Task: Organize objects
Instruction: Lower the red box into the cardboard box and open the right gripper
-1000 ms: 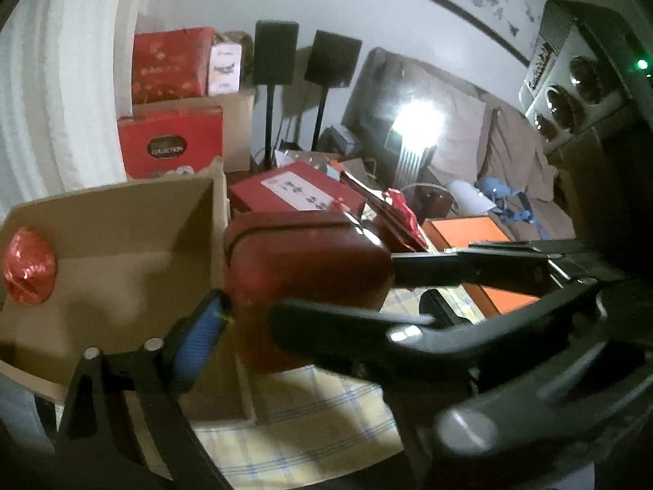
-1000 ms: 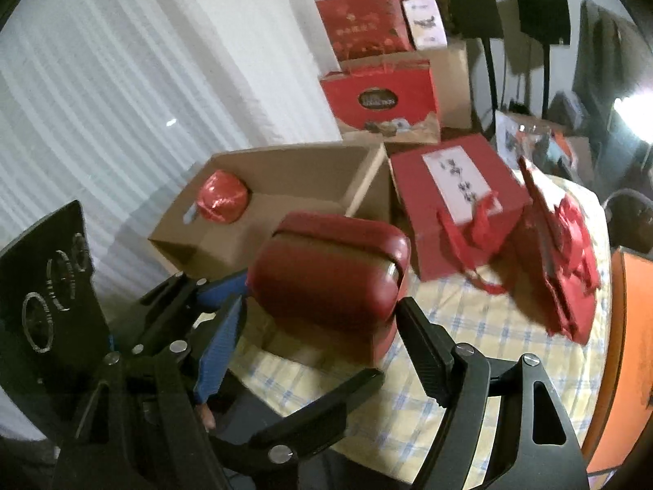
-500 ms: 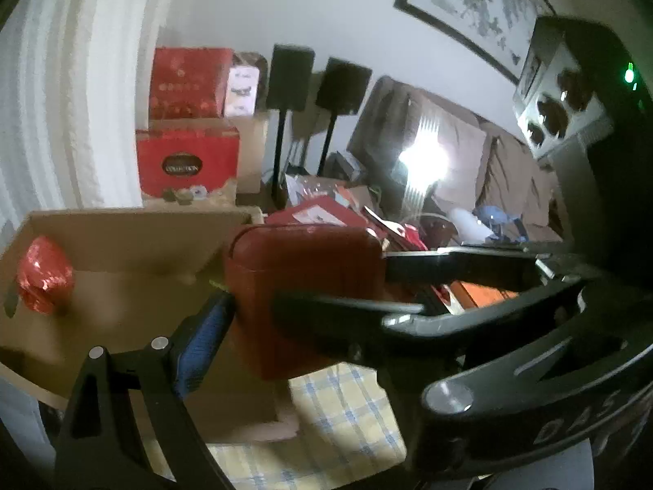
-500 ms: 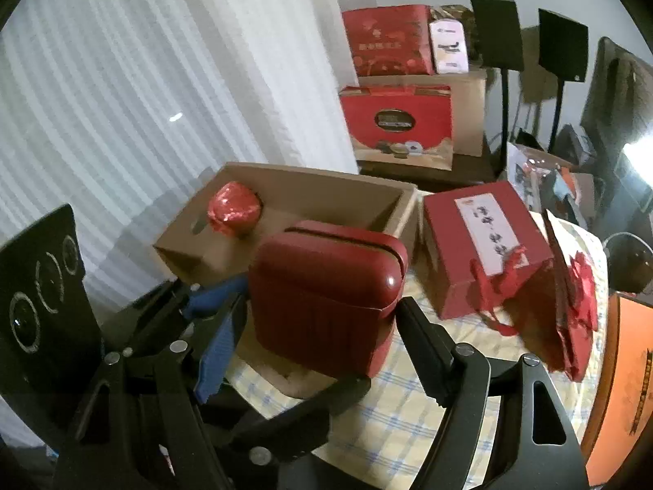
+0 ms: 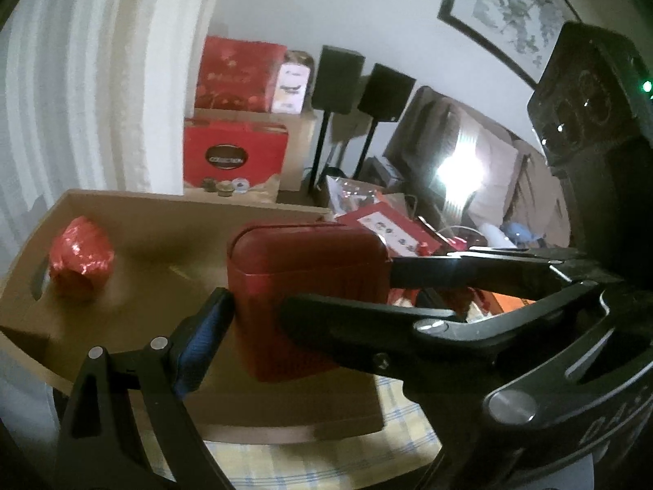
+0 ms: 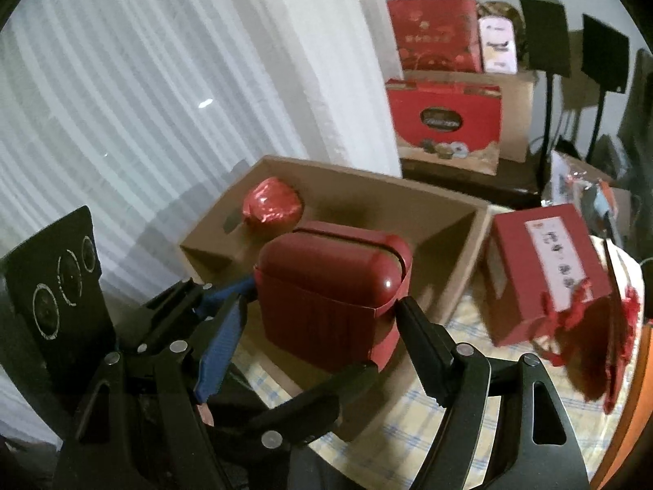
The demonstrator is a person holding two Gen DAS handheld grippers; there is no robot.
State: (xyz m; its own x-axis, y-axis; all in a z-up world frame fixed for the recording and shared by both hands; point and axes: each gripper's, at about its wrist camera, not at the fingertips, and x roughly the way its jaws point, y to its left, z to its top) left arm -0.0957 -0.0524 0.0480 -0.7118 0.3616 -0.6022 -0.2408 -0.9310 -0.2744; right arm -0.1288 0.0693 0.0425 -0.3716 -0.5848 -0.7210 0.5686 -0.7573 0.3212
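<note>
Carton [image 6: 457, 269], open-topped plain brown cardboard, fills mid-frame in the right view; keep the case [image 6: 330, 298] level and lower it clear of the near wall. Case, glossy dark red with rounded corners and ribbed sides, is pinched between both the left gripper [image 5: 306, 306] and right gripper [image 6: 322, 322], low centre. Crinkly foil ball [image 6: 271, 204] sits upper left

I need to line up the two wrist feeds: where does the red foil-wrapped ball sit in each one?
Left wrist: the red foil-wrapped ball is at middle left, inside the cardboard box, by its handle cut-out.
Right wrist: the ball is just above centre-left, in the box's far left corner, behind the red rounded case.
Shared landmark: the red rounded case, held between both grippers.
</note>
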